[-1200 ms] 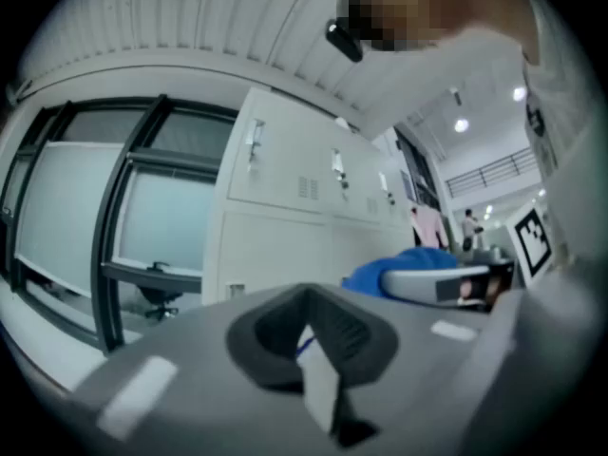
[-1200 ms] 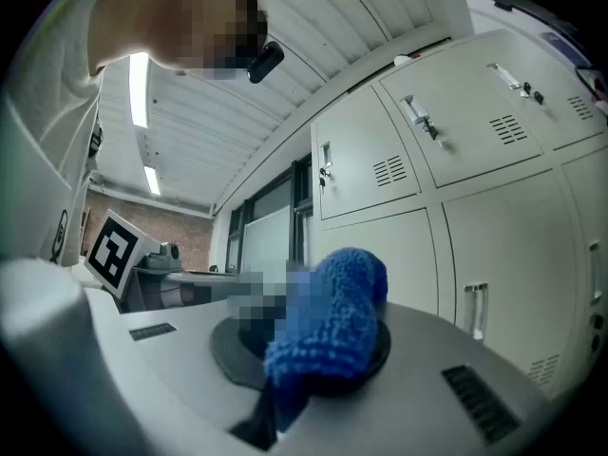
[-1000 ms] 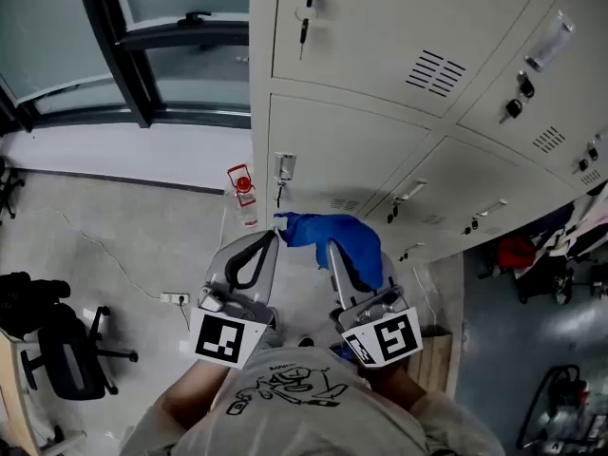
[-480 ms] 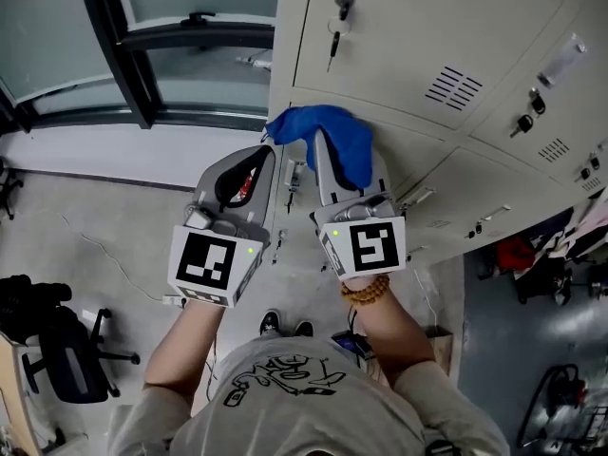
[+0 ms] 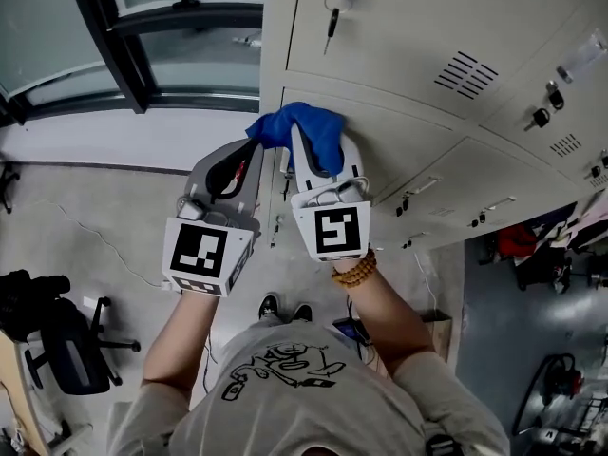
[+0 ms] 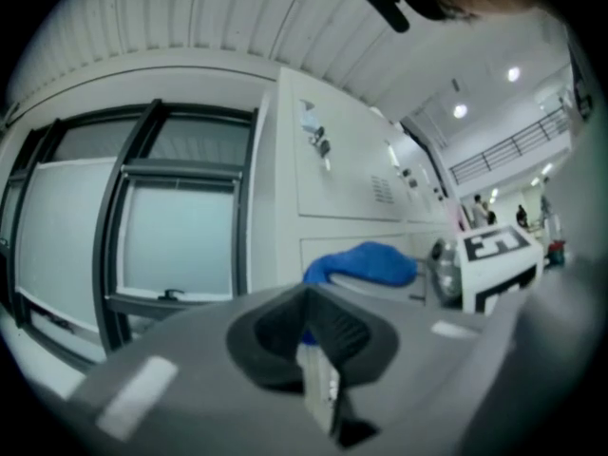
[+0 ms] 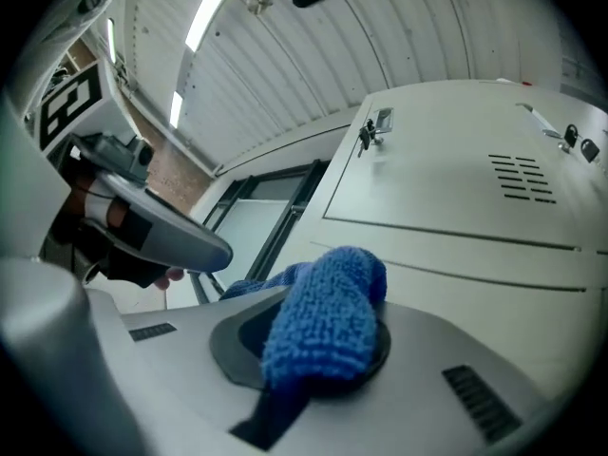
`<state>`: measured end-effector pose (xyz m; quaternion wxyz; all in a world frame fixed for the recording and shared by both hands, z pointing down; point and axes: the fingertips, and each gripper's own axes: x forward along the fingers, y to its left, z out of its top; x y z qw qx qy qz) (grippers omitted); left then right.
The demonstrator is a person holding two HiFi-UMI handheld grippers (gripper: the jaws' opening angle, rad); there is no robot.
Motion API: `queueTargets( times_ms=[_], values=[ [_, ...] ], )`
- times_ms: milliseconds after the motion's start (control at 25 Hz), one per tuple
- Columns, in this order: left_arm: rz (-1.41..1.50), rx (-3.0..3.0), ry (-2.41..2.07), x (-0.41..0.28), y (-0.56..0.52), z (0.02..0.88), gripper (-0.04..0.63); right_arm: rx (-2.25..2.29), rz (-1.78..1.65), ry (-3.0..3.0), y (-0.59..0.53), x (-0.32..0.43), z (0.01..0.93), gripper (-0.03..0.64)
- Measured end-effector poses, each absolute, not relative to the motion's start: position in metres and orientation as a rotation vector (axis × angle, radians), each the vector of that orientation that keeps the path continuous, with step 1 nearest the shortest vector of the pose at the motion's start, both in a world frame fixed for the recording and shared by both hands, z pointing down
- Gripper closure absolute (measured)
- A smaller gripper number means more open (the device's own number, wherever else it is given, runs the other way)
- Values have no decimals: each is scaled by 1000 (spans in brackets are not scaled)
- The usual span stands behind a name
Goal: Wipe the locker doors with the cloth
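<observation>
Moved up the locker door (image 5: 385, 145), the cloth (image 5: 296, 129) is blue, bunched, nubby.

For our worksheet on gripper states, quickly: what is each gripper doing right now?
Left gripper: closed, nothing between its jaws.
Right gripper: closed, holding the blue cloth.

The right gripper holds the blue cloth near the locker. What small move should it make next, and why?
Probably press the blue cloth flat on the locker door and slide it rightward. The right gripper is shut on the cloth, which sits at that door's upper left corner, so most of the door lies to its right.
</observation>
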<state>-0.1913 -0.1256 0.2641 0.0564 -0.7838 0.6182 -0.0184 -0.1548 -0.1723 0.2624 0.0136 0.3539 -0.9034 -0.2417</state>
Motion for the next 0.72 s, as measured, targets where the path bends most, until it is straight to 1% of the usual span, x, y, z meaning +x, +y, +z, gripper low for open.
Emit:
queueTargets(
  times_ms=[200,520,720],
  values=[
    [-94,-2453,1887,-183,-140,308,594,1068,-727,-2712,-177,-145,324,594],
    [-160,-2545,1902,-166,-150,371,594,1105,-602,-2564,-191,-92,402,594],
    [-209,-2586,1938,-165,-151,410,594,1069,-543,-2532,-195,-89,449,594]
  ],
)
